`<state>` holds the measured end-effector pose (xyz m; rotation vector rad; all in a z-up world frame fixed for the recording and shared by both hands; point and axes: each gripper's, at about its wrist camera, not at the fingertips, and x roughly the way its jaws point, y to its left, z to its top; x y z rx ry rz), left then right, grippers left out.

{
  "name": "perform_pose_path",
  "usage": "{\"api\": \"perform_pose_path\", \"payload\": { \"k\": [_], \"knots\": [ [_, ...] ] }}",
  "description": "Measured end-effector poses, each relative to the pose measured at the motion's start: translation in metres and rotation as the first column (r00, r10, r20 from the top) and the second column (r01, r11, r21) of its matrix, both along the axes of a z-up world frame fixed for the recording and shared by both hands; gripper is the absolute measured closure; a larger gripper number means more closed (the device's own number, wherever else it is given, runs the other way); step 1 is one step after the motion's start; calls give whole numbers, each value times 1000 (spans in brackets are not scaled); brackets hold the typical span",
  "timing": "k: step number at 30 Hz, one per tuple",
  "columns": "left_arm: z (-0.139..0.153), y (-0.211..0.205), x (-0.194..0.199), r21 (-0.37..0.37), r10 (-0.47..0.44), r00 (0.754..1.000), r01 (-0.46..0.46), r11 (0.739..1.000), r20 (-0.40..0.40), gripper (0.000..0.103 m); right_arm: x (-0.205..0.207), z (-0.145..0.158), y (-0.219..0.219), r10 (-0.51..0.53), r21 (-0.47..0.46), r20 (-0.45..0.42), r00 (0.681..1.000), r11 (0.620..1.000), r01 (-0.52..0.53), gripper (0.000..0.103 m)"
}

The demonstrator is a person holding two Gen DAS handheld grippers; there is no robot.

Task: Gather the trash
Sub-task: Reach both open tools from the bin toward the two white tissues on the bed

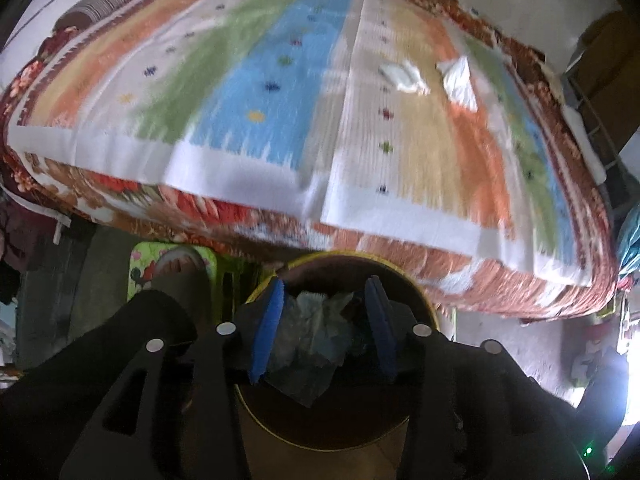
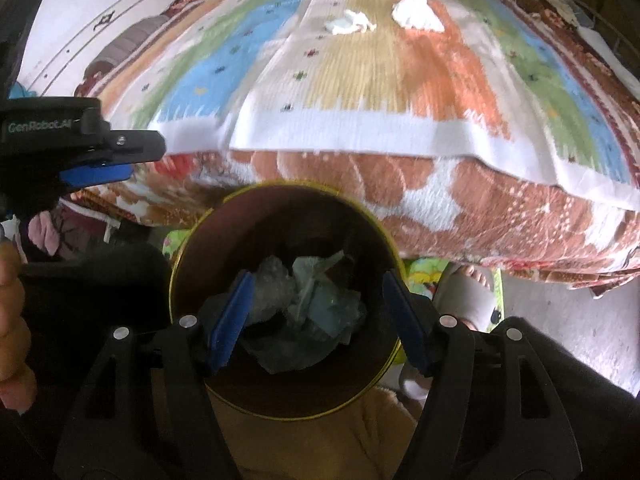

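Observation:
A round brown bin with a yellow rim [image 1: 424, 300] [image 2: 192, 240] stands on the floor in front of the bed and holds crumpled paper and plastic trash [image 1: 316, 336] [image 2: 308, 304]. My left gripper [image 1: 326, 288] is open over the bin mouth, with nothing between its blue pads [image 1: 272, 320]. My right gripper [image 2: 318, 280] is open wide above the same bin, empty. Two white crumpled tissues lie on the bed's far side: one [image 1: 404, 76] [image 2: 350, 22] and another [image 1: 460, 78] [image 2: 418, 14] to its right. The left gripper also shows at the left of the right wrist view [image 2: 120, 160].
The bed carries a striped colourful blanket [image 1: 280, 92] [image 2: 360, 92] over a floral quilt [image 2: 500, 216]. A sandalled foot [image 2: 468, 292] and a green cartoon mat [image 1: 148, 264] are beside the bin. A metal rack [image 1: 592, 108] stands right of the bed.

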<state>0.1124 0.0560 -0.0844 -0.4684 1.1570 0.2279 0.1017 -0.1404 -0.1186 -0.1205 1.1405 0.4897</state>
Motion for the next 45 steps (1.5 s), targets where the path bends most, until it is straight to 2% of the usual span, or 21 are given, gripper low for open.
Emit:
{"api": "perform_pose_path", "payload": {
  "k": [2, 6, 8, 11, 15, 21, 23, 25, 29, 33, 35, 37, 41, 45],
  "knots": [
    [6, 5, 0, 0, 13, 1000, -13, 1000, 21, 59, -1, 10, 2, 13, -14, 68, 998, 1000, -12, 39],
    [16, 5, 1, 0, 2, 998, -2, 1000, 61, 47, 1, 33, 0, 15, 3, 178, 984, 1000, -15, 40],
    [21, 5, 3, 4, -6, 997, 6, 1000, 80, 47, 3, 45, -3, -15, -4, 269, 963, 1000, 17, 40],
    [28, 8, 4, 4, 1, 994, -2, 1000, 109, 46, 7, 59, -6, -20, 19, 323, 946, 1000, 15, 40],
    [42, 16, 11, 5, 11, 987, -11, 1000, 157, 44, 20, 69, -12, -28, 27, 334, 942, 999, 20, 40],
    [59, 21, 32, 28, -22, 979, 16, 999, 202, 40, 44, 80, -16, -45, 41, 339, 940, 999, 33, 40],
    [61, 24, 40, 22, -34, 978, 30, 999, 205, 38, 52, 82, -17, -51, 42, 342, 938, 998, 39, 39],
    [62, 27, 51, 28, -39, 977, 33, 999, 208, 38, 59, 85, -16, -55, 44, 349, 936, 998, 42, 35],
    [59, 22, 71, 33, -106, 975, 102, 994, 196, 34, 74, 88, -13, -52, 37, 366, 929, 998, 42, 34],
    [57, 25, 84, 37, -108, 974, 103, 994, 199, 29, 99, 91, -16, -71, 46, 364, 929, 997, 58, 34],
    [55, 26, 92, 4, -117, 972, 118, 993, 204, 26, 110, 92, -18, -81, 53, 367, 927, 996, 66, 30],
    [53, 27, 99, -5, -124, 970, 128, 992, 210, 23, 121, 93, -20, -99, 57, 385, 918, 995, 83, 22],
    [47, 27, 116, -27, -127, 967, 136, 990, 222, 12, 142, 87, -20, -115, 54, 393, 912, 993, 102, 20],
    [42, 30, 133, -63, -111, 963, 130, 989, 244, 9, 164, 86, -22, -137, 81, 406, 903, 990, 113, 11]
  ]
}}
